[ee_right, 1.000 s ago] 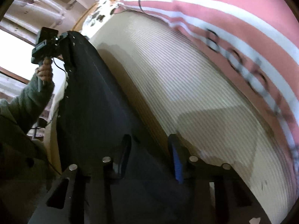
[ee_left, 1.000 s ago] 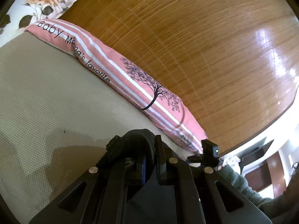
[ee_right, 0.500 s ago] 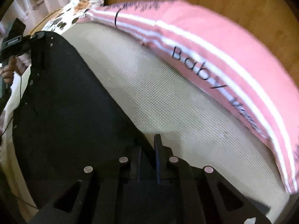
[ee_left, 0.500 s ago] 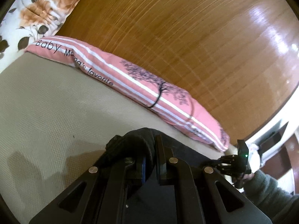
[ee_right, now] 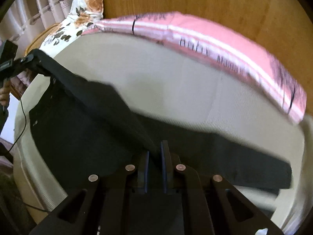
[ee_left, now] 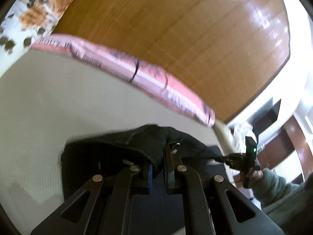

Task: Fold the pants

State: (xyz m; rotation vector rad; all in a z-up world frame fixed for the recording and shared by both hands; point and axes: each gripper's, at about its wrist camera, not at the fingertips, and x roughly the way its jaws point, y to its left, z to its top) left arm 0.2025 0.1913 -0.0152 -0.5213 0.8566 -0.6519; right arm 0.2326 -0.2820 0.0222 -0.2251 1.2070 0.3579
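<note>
A: What has each tool got?
B: The left gripper (ee_left: 158,168) and the right gripper (ee_right: 155,168) each pinch the black pants (ee_right: 82,137), which stretch taut between them over the beige mattress (ee_right: 176,90)

Right gripper (ee_right: 155,157) clamped on black pants (ee_right: 82,137) edge, lifted taut across beige mattress (ee_right: 166,82). Left gripper (ee_right: 25,60) pinches far corner. Pink pillow (ee_right: 225,45) behind.
</note>
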